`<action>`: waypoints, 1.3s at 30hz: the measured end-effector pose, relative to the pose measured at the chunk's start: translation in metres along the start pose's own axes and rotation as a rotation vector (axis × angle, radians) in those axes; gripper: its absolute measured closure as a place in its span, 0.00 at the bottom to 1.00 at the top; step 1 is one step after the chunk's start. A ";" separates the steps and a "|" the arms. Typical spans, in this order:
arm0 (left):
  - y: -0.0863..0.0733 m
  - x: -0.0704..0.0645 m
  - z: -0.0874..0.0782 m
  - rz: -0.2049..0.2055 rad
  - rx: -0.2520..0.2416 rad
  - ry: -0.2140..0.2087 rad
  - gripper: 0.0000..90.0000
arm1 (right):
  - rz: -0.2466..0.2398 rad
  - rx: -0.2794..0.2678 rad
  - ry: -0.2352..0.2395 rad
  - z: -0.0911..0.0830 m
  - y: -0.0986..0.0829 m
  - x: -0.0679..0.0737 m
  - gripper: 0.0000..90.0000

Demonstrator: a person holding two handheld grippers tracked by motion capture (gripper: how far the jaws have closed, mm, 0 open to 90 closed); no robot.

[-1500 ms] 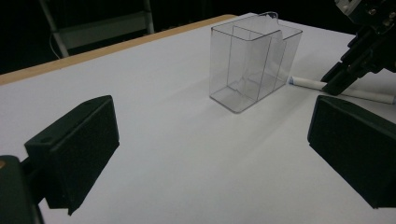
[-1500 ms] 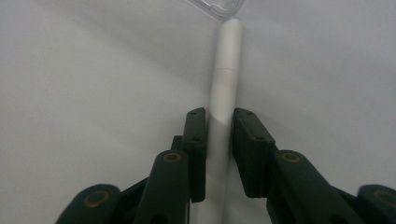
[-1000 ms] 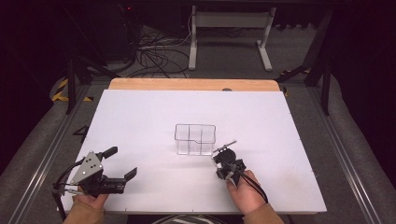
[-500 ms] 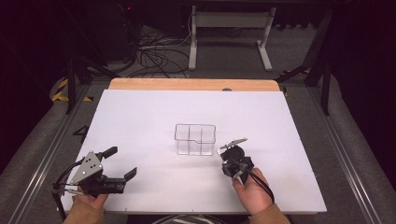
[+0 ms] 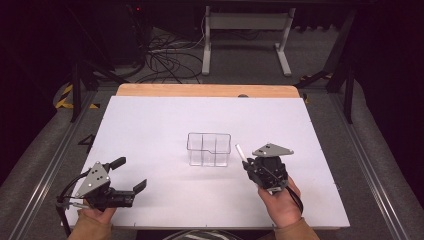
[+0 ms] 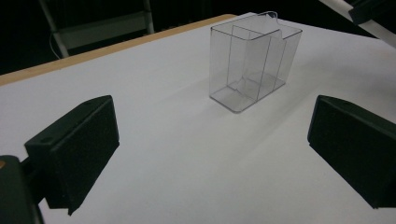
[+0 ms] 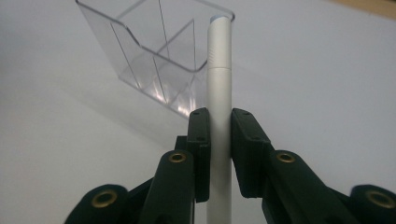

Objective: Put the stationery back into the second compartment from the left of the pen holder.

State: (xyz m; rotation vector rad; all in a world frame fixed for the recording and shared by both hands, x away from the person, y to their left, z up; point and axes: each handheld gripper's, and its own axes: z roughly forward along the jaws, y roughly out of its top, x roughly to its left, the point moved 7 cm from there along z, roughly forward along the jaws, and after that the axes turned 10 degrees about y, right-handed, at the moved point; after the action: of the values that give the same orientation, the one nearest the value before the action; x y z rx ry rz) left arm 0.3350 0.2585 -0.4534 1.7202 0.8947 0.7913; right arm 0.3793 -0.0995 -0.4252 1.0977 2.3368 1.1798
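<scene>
Right claw [image 7: 219,140] grips an unmarked white pen [image 7: 218,93] beside the clear organizer [image 7: 140,51].

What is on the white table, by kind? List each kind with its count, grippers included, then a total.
Clear plastic organizer: 1
White pen, clamped in the right gripper: 1
Grippers, the right one and the left gripper, which is open: 2
Total: 4

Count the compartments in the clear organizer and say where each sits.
3 in the clear organizer: one across its taller back, two side by side at its lower front. All look empty; the white pen remains outside.
</scene>
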 end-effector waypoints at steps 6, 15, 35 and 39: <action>0.000 0.000 0.000 0.000 0.000 0.000 0.03 | -0.042 -0.098 0.016 -0.008 0.008 0.001 0.88; 0.000 0.000 0.000 -0.001 0.000 0.002 0.03 | -0.108 -0.245 0.047 -0.017 0.020 0.004 0.87; 0.000 0.000 0.000 -0.003 0.001 0.002 0.03 | -0.182 -0.378 0.099 -0.012 0.040 0.004 0.87; 0.000 0.000 0.000 -0.003 0.003 0.002 0.03 | -0.193 -0.384 0.103 -0.011 0.046 0.005 0.87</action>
State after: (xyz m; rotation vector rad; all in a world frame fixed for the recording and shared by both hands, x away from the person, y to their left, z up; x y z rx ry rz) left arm 0.3351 0.2582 -0.4535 1.7212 0.8997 0.7903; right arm 0.3927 -0.0849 -0.3823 0.6786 2.1045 1.5538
